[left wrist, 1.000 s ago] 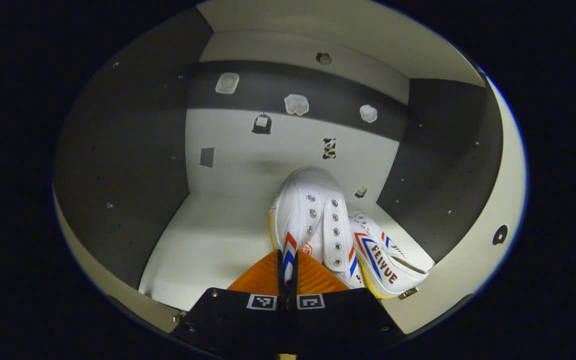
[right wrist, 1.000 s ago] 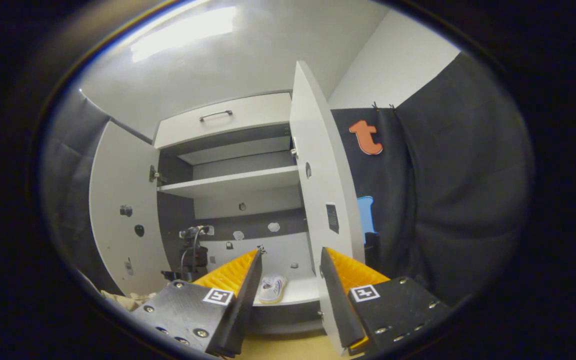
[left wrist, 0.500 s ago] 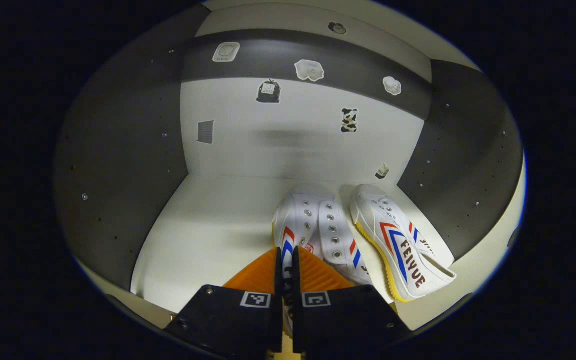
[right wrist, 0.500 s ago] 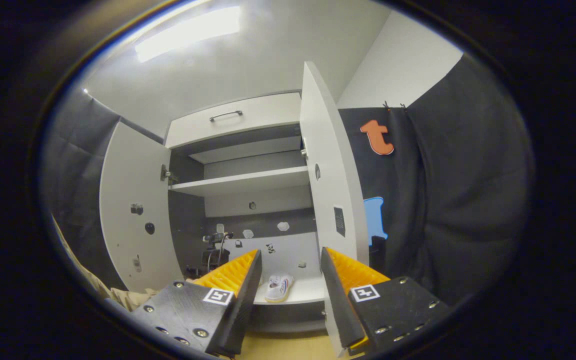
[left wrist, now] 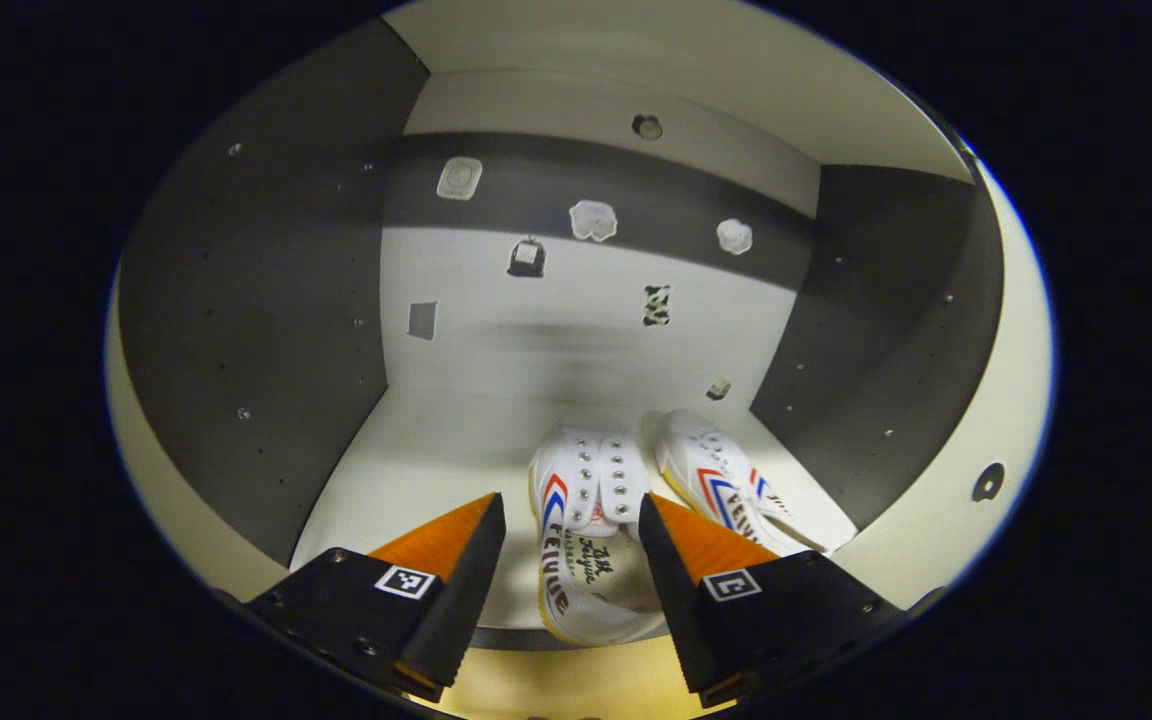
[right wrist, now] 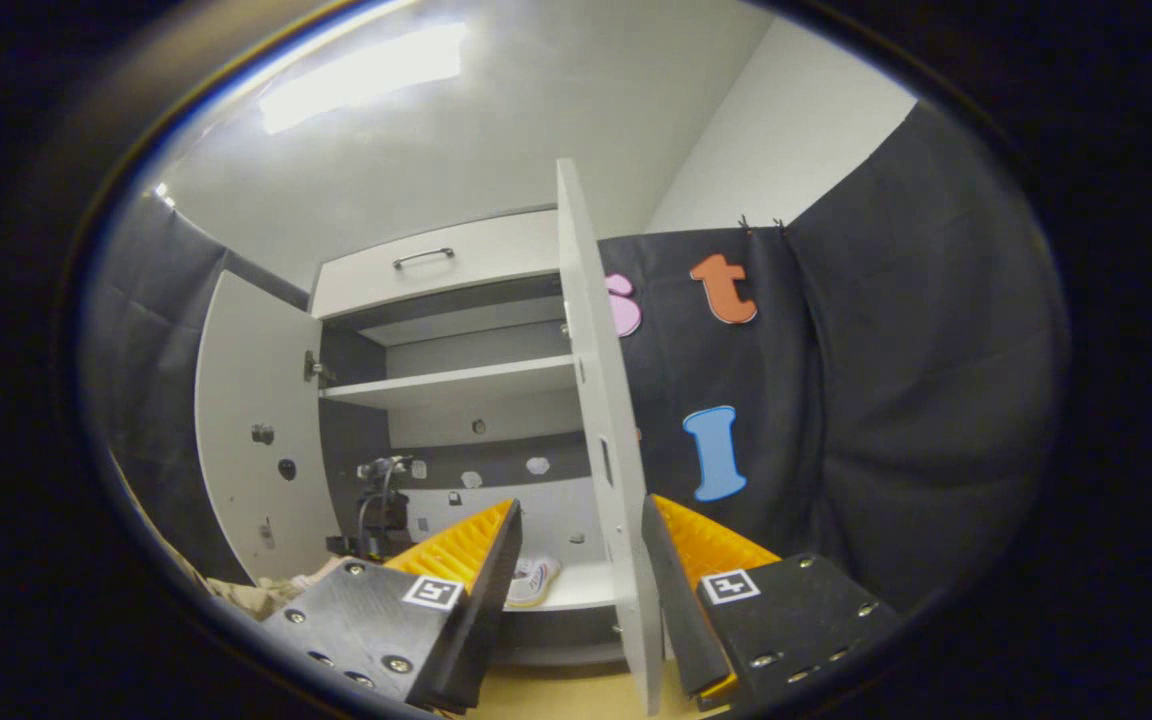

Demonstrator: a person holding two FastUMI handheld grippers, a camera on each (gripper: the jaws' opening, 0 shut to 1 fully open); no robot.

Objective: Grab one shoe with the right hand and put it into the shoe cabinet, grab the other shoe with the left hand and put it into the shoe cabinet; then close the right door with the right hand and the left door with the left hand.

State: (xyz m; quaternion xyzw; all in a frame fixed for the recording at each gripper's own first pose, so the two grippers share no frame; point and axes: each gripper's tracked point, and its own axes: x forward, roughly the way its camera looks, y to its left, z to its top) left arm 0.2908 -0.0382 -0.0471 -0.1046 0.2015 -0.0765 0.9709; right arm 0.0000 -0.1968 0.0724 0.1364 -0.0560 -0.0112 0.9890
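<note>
So both white canvas sneakers are sitting in the bottom compartment of the shoe cabinet (right wrist: 456,290). In the left gripper view the left sneaker (left wrist: 586,530) lies on the cabinet floor (left wrist: 416,480), toe toward the back wall and heel right at the front edge. The right sneaker (left wrist: 726,480) is just beside it, close to the dark right side wall and angled a bit. Both have red and blue stripes and a yellow sole edge.

The left tongs (left wrist: 571,560) are spread wide, one finger on each side of the left sneaker's heel, not gripping anything. Can't tell if the fingers touch it.

A few little stickers (left wrist: 593,219) are stuck on the back wall.

In the right gripper view the right tongs (right wrist: 576,560) are wide too, with the bottom edge of the right door (right wrist: 601,420) between the fingers; hard to say if either finger touches it. That door is seen nearly edge-on. The left door (right wrist: 251,420) stands open on the far side, and the other gripper (right wrist: 381,500) is near the lower compartment. One sneaker shows on the cabinet floor between the fingers.
</note>
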